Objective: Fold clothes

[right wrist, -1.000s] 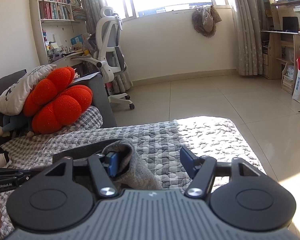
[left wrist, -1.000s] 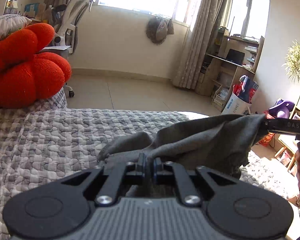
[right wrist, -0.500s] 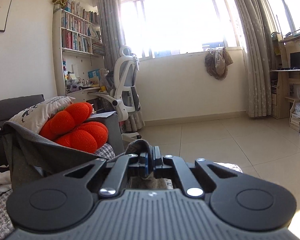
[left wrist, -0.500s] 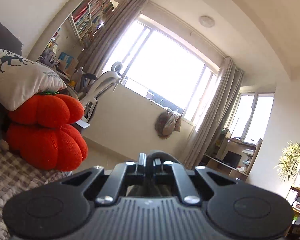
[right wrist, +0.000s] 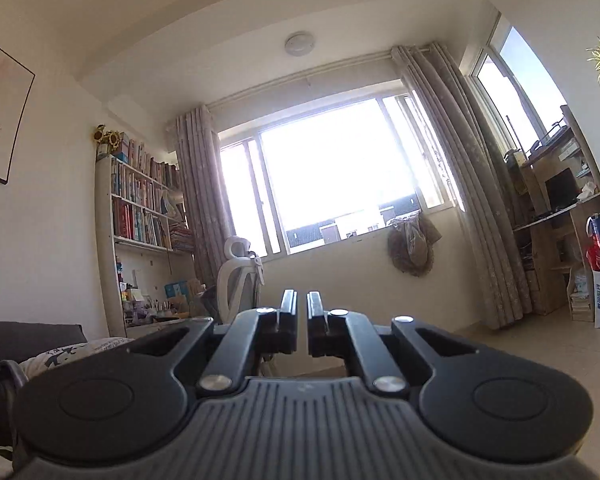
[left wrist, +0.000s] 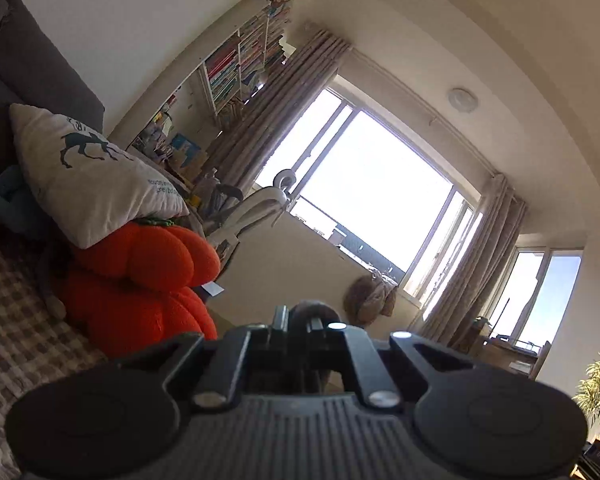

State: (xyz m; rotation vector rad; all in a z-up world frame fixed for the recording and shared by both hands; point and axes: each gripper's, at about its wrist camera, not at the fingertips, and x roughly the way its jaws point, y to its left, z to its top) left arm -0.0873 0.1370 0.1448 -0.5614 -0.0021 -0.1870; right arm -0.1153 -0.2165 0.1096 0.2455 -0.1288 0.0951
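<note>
At 6 o'clock of the left view: left gripper (left wrist: 297, 320), fingers pinched on a grey cloth (left wrist: 314, 310) fold bulging above them; red cushion (left wrist: 140, 280) at 9 o'clock. Right gripper (right wrist: 301, 308): fingers nearly together, narrow gap, nothing visible between; cloth edge at 8 o'clock.

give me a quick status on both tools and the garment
Left tool shut on grey garment. Right tool shut, no cloth visible between fingers. Both tilted up toward window; bed mostly out of view.

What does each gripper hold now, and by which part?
The left gripper pinches a bunched fold of grey cloth. The right gripper is nearly shut; no cloth shows between its fingers.
</note>
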